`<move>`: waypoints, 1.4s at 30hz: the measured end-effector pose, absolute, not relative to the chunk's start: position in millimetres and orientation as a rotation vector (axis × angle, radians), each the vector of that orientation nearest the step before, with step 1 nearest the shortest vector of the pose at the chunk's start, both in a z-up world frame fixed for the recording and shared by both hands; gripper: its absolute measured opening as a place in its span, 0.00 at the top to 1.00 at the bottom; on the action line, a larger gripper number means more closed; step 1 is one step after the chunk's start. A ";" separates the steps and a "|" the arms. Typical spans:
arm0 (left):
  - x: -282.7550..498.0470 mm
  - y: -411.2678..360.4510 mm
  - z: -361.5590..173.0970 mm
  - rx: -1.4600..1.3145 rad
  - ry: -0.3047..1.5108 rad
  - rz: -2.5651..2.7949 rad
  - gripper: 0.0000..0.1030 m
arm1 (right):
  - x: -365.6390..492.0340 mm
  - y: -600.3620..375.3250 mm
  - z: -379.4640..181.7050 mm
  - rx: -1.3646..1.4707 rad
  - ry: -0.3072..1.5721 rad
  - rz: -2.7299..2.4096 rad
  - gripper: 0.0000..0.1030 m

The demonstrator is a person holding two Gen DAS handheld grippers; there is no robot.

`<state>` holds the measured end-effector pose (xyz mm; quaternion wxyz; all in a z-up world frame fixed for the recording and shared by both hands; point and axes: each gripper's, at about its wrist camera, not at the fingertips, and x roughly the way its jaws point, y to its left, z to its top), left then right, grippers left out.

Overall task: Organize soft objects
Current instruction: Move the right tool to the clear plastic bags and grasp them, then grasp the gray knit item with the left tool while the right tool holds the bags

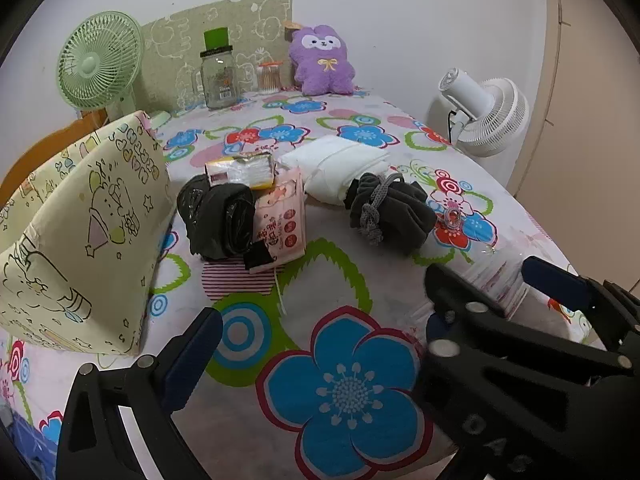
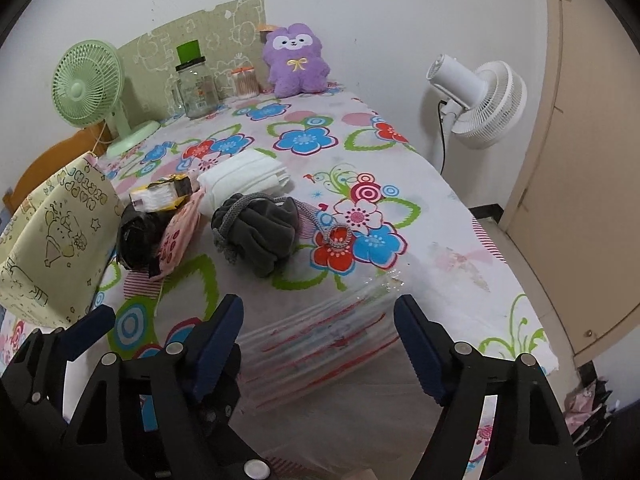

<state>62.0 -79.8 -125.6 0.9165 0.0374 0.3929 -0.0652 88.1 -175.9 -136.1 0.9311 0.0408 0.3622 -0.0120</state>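
Both grippers hover over a flower-print table with their fingers spread wide and holding nothing. The right gripper [image 2: 318,344] straddles a clear plastic packet [image 2: 320,340] lying flat between its fingers, though whether the pads touch it cannot be told. The left gripper [image 1: 320,312] hangs just to the left of the right one, over a big blue flower on the cloth [image 1: 348,392]; the right gripper's black frame fills the lower right of the left wrist view. Ahead of both, near the table's middle, sit a gray drawstring pouch [image 2: 256,232] and, behind it, a folded white cloth [image 2: 244,182]. Ahead and left lie a black roll [image 1: 218,220], a pink tissue pack [image 1: 282,216] leaning against it, and a yellow-wrapped pack [image 1: 240,170] just beyond. A yellow fabric bin [image 1: 80,232] stands farther left. At the far edge are a purple plush [image 2: 296,60], a glass jar [image 2: 196,84] and a green fan [image 2: 86,84]; a white fan [image 2: 476,100] stands beyond the table's right side.
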 end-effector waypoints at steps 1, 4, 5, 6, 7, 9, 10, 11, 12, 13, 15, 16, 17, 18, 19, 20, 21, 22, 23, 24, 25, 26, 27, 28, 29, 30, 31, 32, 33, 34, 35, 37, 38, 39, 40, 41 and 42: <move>61.3 -81.0 -125.5 0.081 0.806 -0.133 0.01 | 89.1 -174.8 -136.3 0.076 0.738 -0.030 0.22; 62.8 -80.0 -124.7 0.074 0.811 -0.143 0.00 | 87.9 -175.6 -134.1 0.070 0.742 -0.051 0.22; 63.9 -79.0 -124.5 0.064 0.816 -0.154 0.00 | 87.4 -176.6 -133.0 0.073 0.742 -0.052 0.22; 64.4 -78.6 -124.4 0.058 0.820 -0.157 0.00 | 85.8 -177.3 -131.5 0.076 0.741 -0.058 0.22; 64.2 -78.0 -124.5 0.053 0.819 -0.155 0.01 | 84.1 -177.4 -130.7 0.075 0.739 -0.069 0.22; 64.2 -77.4 -124.5 0.057 0.817 -0.155 0.00 | 79.9 -177.4 -129.5 0.077 0.735 -0.095 0.22; 63.5 -76.6 -124.2 0.060 0.814 -0.148 0.01 | 77.6 -177.2 -128.9 0.080 0.733 -0.105 0.22; 63.2 -75.8 -123.6 0.058 0.810 -0.147 0.01 | 76.1 -177.3 -128.0 0.085 0.730 -0.110 0.22; 62.6 -74.9 -123.1 0.054 0.809 -0.151 0.01 | 74.1 -177.1 -126.6 0.087 0.728 -0.116 0.22; 61.9 -74.7 -122.8 0.052 0.807 -0.153 0.01 | 72.3 -176.7 -125.4 0.086 0.727 -0.122 0.22; 59.7 -74.0 -120.8 0.055 0.797 -0.153 0.01 | 70.2 -177.2 -124.7 0.102 0.727 -0.133 0.22; 57.8 -73.3 -119.7 0.059 0.791 -0.151 0.01 | 69.8 -178.0 -124.9 0.119 0.731 -0.133 0.22; 57.0 -72.9 -119.5 0.061 0.791 -0.150 0.01 | 69.8 -178.8 -126.0 0.137 0.739 -0.135 0.22; 56.2 -72.2 -120.0 0.062 0.792 -0.147 0.01 | 70.6 -179.2 -127.6 0.152 0.749 -0.138 0.22; 55.6 -71.3 -121.1 0.065 0.795 -0.139 0.01 | 71.6 -179.0 -129.9 0.161 0.760 -0.137 0.22; 55.7 -70.4 -122.1 0.066 0.800 -0.133 0.01 | 73.6 -178.9 -132.5 0.170 0.772 -0.134 0.22; 55.8 -69.5 -123.7 0.065 0.807 -0.128 0.01 | 75.7 -178.6 -135.6 0.181 0.786 -0.128 0.24; 55.9 -68.8 -125.1 0.064 0.814 -0.126 0.01 | 78.6 -178.0 -138.7 0.189 0.801 -0.114 0.26; 56.2 -68.0 -126.5 0.064 0.820 -0.122 0.01 | 80.7 -176.9 -140.9 0.192 0.812 -0.104 0.29; 56.3 -67.1 -127.4 0.062 0.823 -0.116 0.01 | 82.9 -175.4 -142.8 0.195 0.818 -0.089 0.32; 56.5 -66.0 -127.4 0.057 0.824 -0.111 0.01 | 84.4 -173.8 -143.0 0.189 0.813 -0.081 0.33; 57.1 -65.7 -127.5 0.059 0.827 -0.109 0.01 | 86.5 -171.8 -143.1 0.178 0.815 -0.076 0.41; 57.9 -66.0 -127.3 0.060 0.829 -0.109 0.01 | 88.5 -169.9 -143.0 0.165 0.815 -0.073 0.47; 58.8 -66.7 -126.8 0.061 0.829 -0.105 0.01 | 90.6 -169.1 -142.8 0.159 0.817 -0.063 0.50; 59.8 -66.5 -126.2 0.061 0.827 -0.103 0.01 | 92.5 -169.2 -142.1 0.159 0.817 -0.051 0.60; 60.8 -66.8 -125.3 0.059 0.826 -0.101 0.01 | 93.3 -170.1 -141.1 0.161 0.815 -0.045 0.66; 62.3 -68.2 -124.2 0.063 0.826 -0.099 0.01 | 94.7 -170.6 -139.9 0.161 0.813 -0.040 0.69; 63.8 -69.1 -123.2 0.066 0.824 -0.099 0.01 | 95.9 -171.7 -138.7 0.159 0.808 -0.033 0.72; 65.1 -71.2 -122.1 0.071 0.820 -0.098 0.01 | 97.2 -173.4 -137.4 0.155 0.802 -0.033 0.74; 66.7 -74.2 -120.7 0.077 0.814 -0.099 0.01 | 97.9 -175.0 -136.4 0.154 0.796 -0.032 0.75; 67.8 -76.8 -119.8 0.082 0.810 -0.101 0.01 | 98.7 -177.2 -135.1 0.153 0.791 -0.032 0.77; 71.5 -81.6 -118.1 0.089 0.804 -0.102 0.01 | 100.7 -182.6 -132.5 0.155 0.782 -0.030 0.78; 74.1 -84.3 -117.5 0.093 0.803 -0.104 0.01 | 101.8 -184.9 -131.5 0.156 0.779 -0.032 0.78; 76.7 -86.8 -117.0 0.097 0.802 -0.106 0.01 | 103.3 -187.7 -130.5 0.156 0.776 -0.032 0.78; 79.8 -90.2 -116.3 0.101 0.802 -0.108 0.01 | 105.1 -190.2 -129.5 0.156 0.773 -0.031 0.78; 81.8 -92.4 -115.5 0.103 0.800 -0.110 0.01 | 106.4 -193.4 -128.1 0.158 0.768 -0.033 0.78; 84.0 -95.1 -114.7 0.107 0.797 -0.113 0.01 | 107.8 -195.9 -127.0 0.156 0.763 -0.034 0.78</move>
